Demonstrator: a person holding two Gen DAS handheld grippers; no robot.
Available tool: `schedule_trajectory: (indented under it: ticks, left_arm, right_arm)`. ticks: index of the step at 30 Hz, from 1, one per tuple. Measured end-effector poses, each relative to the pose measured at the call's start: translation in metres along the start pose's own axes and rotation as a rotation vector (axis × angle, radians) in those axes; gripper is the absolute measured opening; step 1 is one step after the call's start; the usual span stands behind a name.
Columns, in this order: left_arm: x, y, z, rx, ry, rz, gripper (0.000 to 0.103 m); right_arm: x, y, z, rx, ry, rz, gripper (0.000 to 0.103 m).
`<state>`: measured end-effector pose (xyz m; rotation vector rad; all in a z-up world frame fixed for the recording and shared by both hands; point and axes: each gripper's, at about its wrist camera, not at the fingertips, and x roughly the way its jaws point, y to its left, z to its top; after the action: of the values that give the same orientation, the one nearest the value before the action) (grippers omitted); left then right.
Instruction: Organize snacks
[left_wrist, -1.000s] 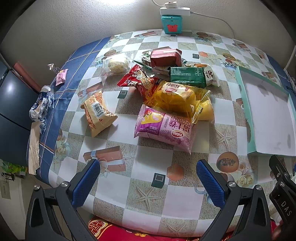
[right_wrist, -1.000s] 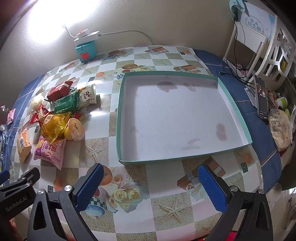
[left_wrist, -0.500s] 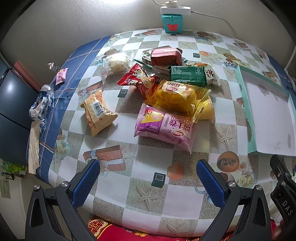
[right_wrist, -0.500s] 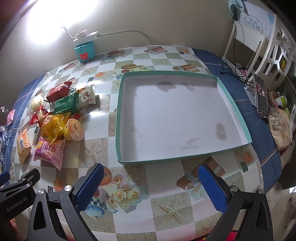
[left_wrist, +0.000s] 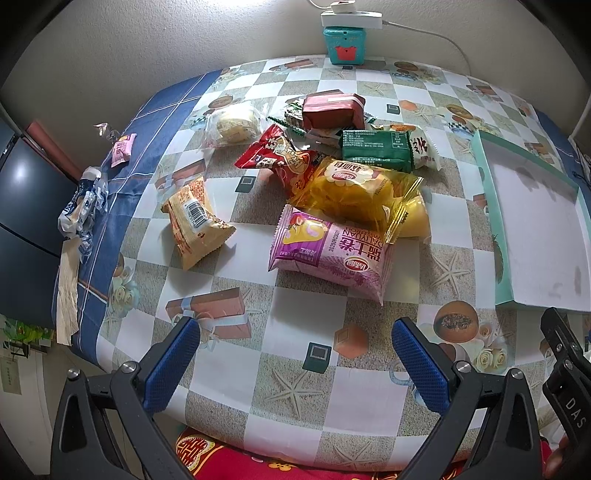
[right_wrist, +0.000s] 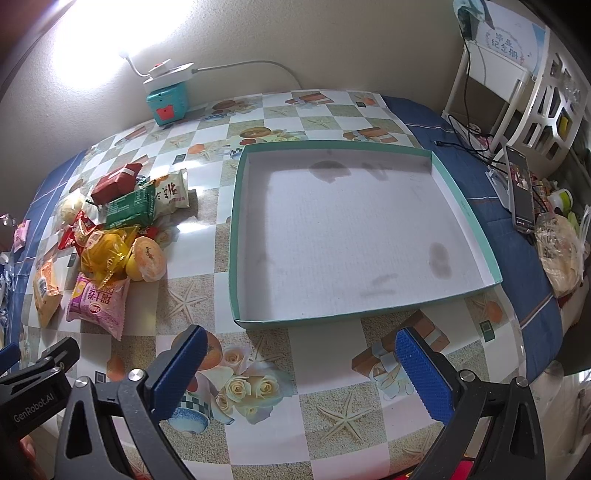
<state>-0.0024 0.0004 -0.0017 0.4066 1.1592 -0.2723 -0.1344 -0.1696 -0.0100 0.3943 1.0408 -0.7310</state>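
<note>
A crumpled wrapper (left_wrist: 82, 206) lay at the far left edge of the table (left_wrist: 295, 373), on the blue border of its cloth. Next came an orange packet (left_wrist: 194, 221) lying by itself, then the main heap of snacks: a pink packet (left_wrist: 328, 253) nearest the person, a yellow bag (left_wrist: 360, 190) overlapping its far edge, with a red packet (left_wrist: 280, 158), a green packet (left_wrist: 376, 149) and a dark-red box (left_wrist: 332, 109) behind. To the right, the shallow teal-rimmed tray (right_wrist: 236, 236) sat empty beside the heap. The left gripper (left_wrist: 295, 358) hung above the near table edge, jaws spread wide and holding nothing; the right gripper (right_wrist: 303, 363) hung likewise, agape and empty, before the tray. Over the preceding second the left gripper had eased slightly toward the pink packet, while the right had barely shifted and no snack had moved. Sorting appeared not yet begun, with the pink packet the likely first pick.
</note>
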Motion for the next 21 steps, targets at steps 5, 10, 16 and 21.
schedule_trajectory:
  ticks: [5, 10, 16, 21]
  left_arm:
    - [-0.0001, 0.0, 0.0, 0.0, 0.001, 0.0, 0.103]
    - [-0.0001, 0.0001, 0.0001, 0.0, 0.001, 0.0, 0.103]
    - [-0.0001, 0.0, 0.0008, 0.0, 0.002, -0.001, 0.103]
    - [-0.0012, 0.007, 0.0009, -0.033, -0.004, -0.011, 0.103]
  right_arm:
    - [0.0001, -0.0002, -0.0001, 0.0, 0.0, 0.001, 0.103]
    - [0.0003, -0.0004, -0.0001, 0.0, 0.0, 0.001, 0.103]
    - [0.0007, -0.0005, -0.0001, 0.0, 0.0, 0.001, 0.103]
    - [0.0005, 0.0004, 0.0003, -0.002, -0.007, 0.009, 0.103]
